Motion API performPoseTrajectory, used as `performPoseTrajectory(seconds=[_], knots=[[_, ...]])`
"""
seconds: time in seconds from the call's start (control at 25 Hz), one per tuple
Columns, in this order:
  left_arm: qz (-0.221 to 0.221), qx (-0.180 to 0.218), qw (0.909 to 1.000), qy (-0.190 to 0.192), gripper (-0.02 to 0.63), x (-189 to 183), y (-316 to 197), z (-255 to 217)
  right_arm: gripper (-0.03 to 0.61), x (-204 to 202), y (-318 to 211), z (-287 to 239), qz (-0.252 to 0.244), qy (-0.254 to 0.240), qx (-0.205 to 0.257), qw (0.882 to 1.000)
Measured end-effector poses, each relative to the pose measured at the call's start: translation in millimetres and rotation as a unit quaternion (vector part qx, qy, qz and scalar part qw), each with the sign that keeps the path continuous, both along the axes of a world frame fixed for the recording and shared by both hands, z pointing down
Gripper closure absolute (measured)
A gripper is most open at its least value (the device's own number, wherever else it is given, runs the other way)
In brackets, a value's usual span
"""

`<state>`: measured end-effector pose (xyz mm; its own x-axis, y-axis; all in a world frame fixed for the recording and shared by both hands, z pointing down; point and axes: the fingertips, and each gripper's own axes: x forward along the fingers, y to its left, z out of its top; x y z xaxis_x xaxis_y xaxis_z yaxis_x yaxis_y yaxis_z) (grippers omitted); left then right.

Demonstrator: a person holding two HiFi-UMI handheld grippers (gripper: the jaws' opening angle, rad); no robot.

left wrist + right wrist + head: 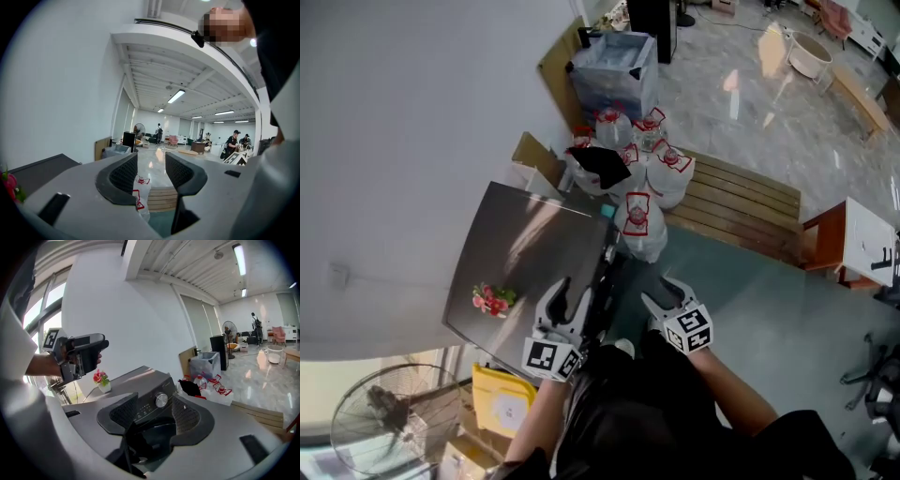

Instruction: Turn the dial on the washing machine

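The person reaches both arms forward, side by side and close together, with the left tool [570,298] held out ahead of the bare left forearm [536,422] and the right tool [667,294] ahead of the right forearm [733,386]. The left tool points close to level and its jaws stand apart (its own view shows only open space between them). The right tool tilts somewhat downward, its jaws also wide apart and gripping nothing.

The washer [530,248] by the wall [394,141], flowers [492,299] on its top, dial [161,400] on its front, bags [643,214] beside it, bench [741,208] right of them.
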<state>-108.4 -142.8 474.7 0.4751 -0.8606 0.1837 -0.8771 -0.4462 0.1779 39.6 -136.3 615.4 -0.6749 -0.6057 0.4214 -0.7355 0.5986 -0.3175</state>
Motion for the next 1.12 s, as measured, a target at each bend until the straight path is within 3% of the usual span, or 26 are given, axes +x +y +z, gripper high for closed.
performPoseTrajectory(seconds=[0.24,0.48,0.64,1.12], knots=[[0.009,-0.013,0.9998,0.009,0.451,-4.4,-12.6,6.7,0.377,-26.7,-17.3,19.0,-0.004,-0.008,-0.020,1.000],[0.037,-0.013,0.9992,0.011,0.451,0.4,-29.3,3.4,0.377,-45.0,-36.9,28.7,-0.005,-0.006,-0.012,1.000],[0.043,-0.023,0.9988,0.010,0.451,-1.8,-35.2,10.4,0.377,-57.5,-45.0,42.5,-0.014,-0.016,-0.037,0.999],[0.034,-0.037,0.9987,0.009,0.451,-2.8,-38.2,28.7,0.371,-90.8,-73.9,82.0,-0.086,-0.004,-0.026,0.996]])
